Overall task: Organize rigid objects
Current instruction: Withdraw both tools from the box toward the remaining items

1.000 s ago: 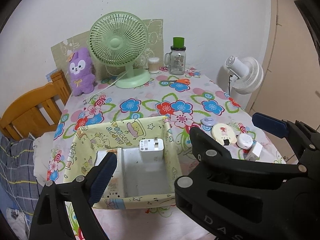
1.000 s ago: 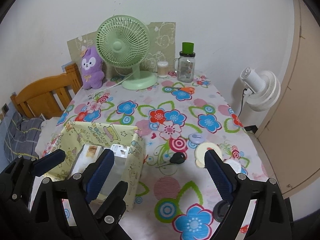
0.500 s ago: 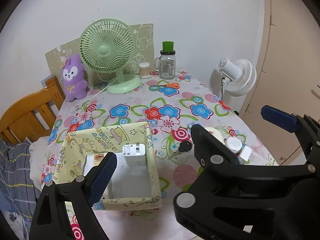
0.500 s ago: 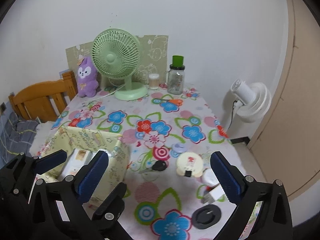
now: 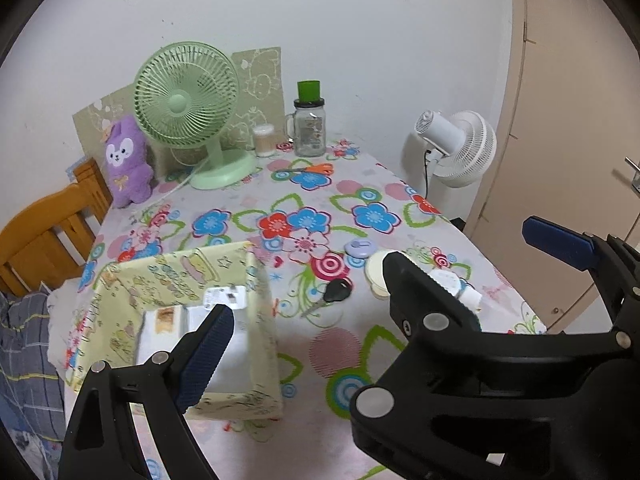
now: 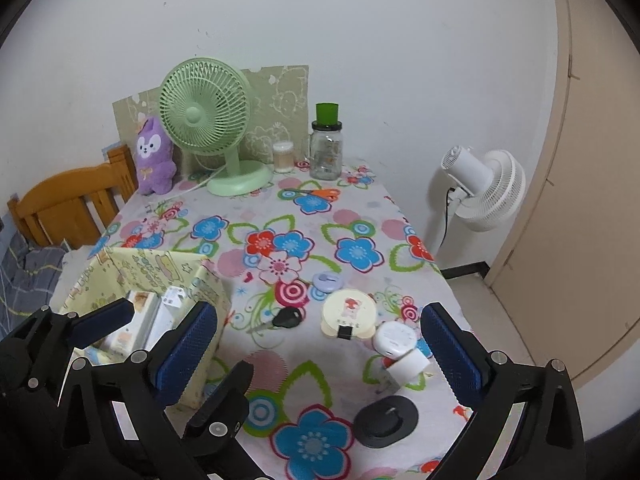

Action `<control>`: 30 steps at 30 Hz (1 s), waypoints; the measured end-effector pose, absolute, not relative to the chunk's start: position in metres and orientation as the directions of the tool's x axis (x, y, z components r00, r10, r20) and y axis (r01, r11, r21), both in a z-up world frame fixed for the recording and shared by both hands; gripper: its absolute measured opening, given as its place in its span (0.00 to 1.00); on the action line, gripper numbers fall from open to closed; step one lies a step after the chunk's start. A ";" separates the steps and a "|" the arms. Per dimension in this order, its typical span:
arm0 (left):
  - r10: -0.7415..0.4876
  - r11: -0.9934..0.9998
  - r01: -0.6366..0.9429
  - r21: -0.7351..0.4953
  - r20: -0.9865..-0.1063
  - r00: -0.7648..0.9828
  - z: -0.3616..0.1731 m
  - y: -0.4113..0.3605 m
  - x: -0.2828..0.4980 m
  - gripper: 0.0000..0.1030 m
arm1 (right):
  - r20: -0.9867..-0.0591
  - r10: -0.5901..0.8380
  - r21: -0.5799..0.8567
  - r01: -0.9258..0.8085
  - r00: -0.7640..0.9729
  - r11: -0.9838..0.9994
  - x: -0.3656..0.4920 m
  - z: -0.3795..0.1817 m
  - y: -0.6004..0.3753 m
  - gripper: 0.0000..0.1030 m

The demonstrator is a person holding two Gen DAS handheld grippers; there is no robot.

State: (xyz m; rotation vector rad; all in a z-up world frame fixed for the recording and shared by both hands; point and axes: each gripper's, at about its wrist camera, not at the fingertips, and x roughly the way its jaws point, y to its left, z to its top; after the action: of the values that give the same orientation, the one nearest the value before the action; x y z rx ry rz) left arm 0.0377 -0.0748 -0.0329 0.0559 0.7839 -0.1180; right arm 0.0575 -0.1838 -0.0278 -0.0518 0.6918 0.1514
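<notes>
Both tongs, left (image 6: 104,316) and right (image 6: 320,340), wide and empty above the floral table (image 6: 360,216), right jaws just opened further.

Even, soft indoor light, sharp centre, fisheye bending and dark corners.

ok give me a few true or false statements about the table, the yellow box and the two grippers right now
1. The yellow fabric box already holds a white charger. True.
2. The black key lies inside the box. False: it lies on the tablecloth, right of the box.
3. The right gripper is shut on the round cream case. False: its jaws stand wide open and have just been opening, with nothing gripped.
4. The left gripper holds nothing. True.
5. The green fan stands at the table's near edge. False: it stands at the far end by the wall.
</notes>
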 end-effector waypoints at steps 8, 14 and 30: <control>-0.085 0.993 0.116 -0.004 -0.708 0.701 -0.047 -0.090 0.041 0.91 | -0.651 0.129 0.008 -0.163 0.748 0.987 0.062 -0.042 -0.200 1.00; -0.093 0.994 0.110 -0.022 -0.712 0.696 -0.057 -0.101 0.048 0.91 | -0.667 0.111 0.012 -0.138 0.737 0.990 0.069 -0.054 -0.212 1.00; -0.124 0.988 0.151 -0.033 -0.750 0.650 -0.101 -0.131 0.061 0.90 | -0.683 0.064 -0.039 -0.124 0.728 0.991 0.077 -0.092 -0.240 0.99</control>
State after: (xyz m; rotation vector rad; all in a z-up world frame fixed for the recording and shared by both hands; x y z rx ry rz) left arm 0.0605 -0.1312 -0.1009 0.0334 0.8489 -0.1565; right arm 0.0769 -0.2402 -0.0925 -0.0841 0.7488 0.1041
